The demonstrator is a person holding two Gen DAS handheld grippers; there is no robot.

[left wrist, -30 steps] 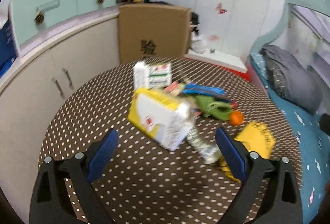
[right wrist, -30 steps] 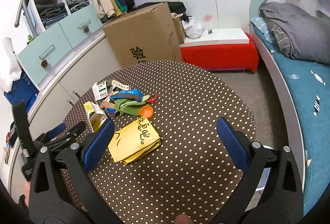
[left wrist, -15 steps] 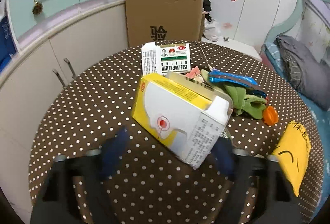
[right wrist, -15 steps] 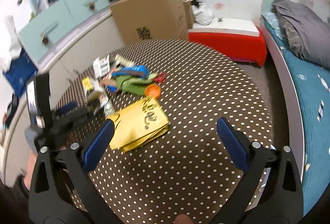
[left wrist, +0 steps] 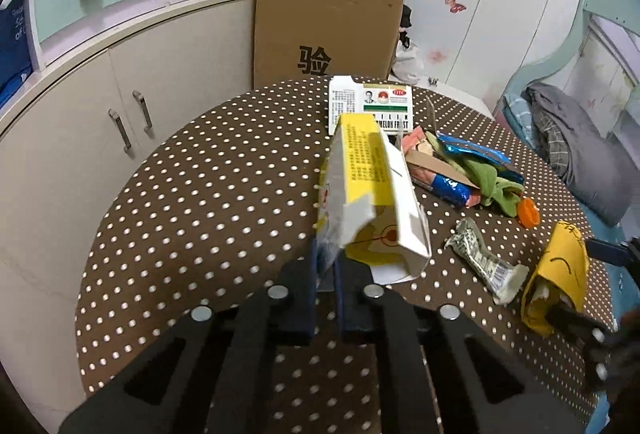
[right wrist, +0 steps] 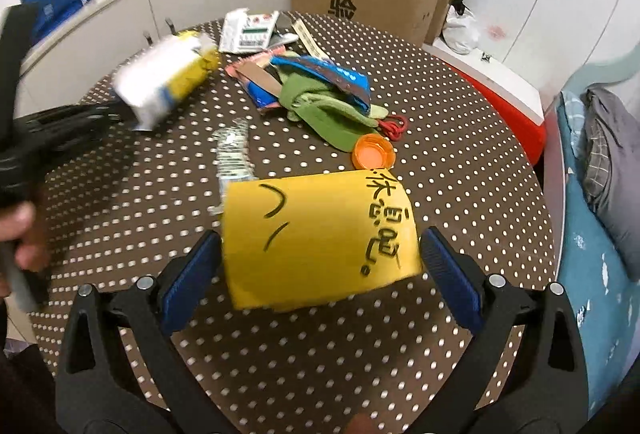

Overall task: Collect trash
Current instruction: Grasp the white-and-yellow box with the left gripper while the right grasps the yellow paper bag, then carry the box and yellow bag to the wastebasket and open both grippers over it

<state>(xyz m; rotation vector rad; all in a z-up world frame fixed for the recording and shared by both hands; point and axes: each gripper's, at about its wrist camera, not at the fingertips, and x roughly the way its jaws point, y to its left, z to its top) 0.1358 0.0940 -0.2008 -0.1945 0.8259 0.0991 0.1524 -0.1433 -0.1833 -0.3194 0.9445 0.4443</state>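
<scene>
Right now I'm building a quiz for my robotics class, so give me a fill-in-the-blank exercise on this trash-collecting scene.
1. The left gripper has its fingers shut on a flap of the ____ and white carton.
2. The right gripper is ____, its fingers either side of the yellow packet.
3. The bottle cap by the green cloth is ____.
4. The tablecloth is brown with white ____.

Missing words: yellow; open; orange; dots
</scene>
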